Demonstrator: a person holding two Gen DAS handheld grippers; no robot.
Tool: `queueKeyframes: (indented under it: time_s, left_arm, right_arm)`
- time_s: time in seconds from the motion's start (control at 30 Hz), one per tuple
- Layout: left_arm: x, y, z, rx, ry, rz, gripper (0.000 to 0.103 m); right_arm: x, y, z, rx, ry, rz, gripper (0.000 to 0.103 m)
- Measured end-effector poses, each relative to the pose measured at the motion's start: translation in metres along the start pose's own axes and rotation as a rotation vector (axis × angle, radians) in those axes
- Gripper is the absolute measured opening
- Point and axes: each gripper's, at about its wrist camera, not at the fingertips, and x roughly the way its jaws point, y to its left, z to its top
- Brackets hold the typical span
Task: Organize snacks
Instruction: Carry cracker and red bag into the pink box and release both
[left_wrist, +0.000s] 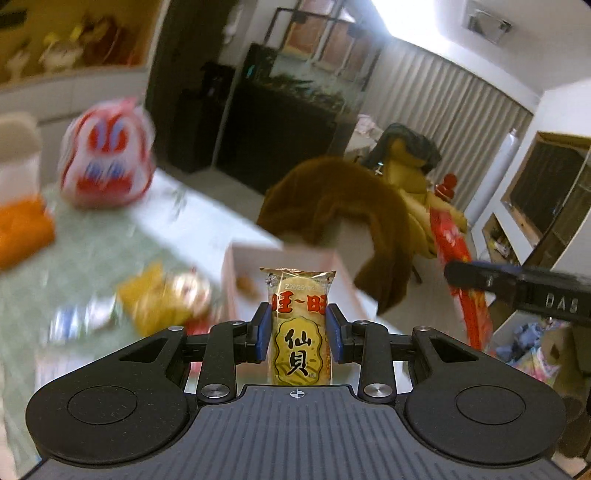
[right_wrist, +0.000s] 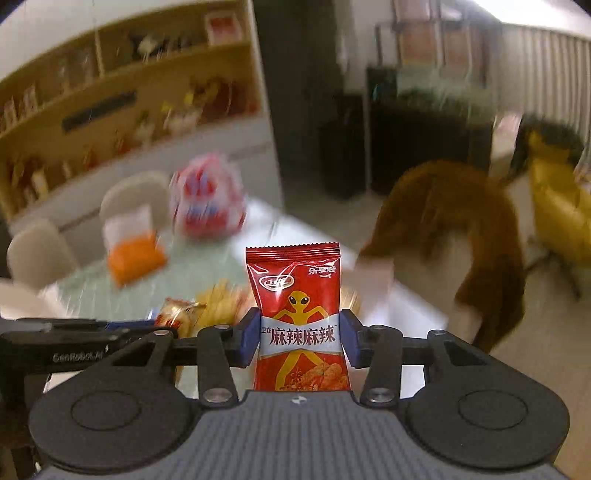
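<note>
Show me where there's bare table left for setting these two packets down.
Bare green tabletop lies between the orange box, the red-and-white bag and the loose snack pile. The white box looks mostly empty. The pile beside it is crowded.

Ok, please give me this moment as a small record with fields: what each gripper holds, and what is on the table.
left gripper: shut on yellow rice cracker packet
right gripper: shut on red spicy snack packet
table: yellow snack packets, orange box, red and white bag
white box: open, on the table
</note>
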Motion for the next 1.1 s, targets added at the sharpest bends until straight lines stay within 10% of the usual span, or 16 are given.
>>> queueKeyframes:
  time_s: [0.2,0.53,0.77,1.1]
  left_arm:
    - [0.074,-0.016,0.047,0.007,0.057,-0.012,0.036]
    - [0.198,0.029,0.026,-0.203,0.236,-0.016,0.038]
    - [0.173,0.062,0.012,-0.219,0.223,0.054,0.038]
    - [0.059,0.172,-0.050,-0.376,0.100,0.408,0.038]
  right_arm:
    - [0.063,-0.044,0.041,0.099,0.022,0.008,0.045]
    - [0.190,-0.082,0.003,0.100,0.247,0.082,0.057]
    - [0.195,-0.099,-0.029,0.059,0.298,0.035,0.066]
    - [0.182,-0.078,-0.067,0.154,0.378,0.021,0.068]
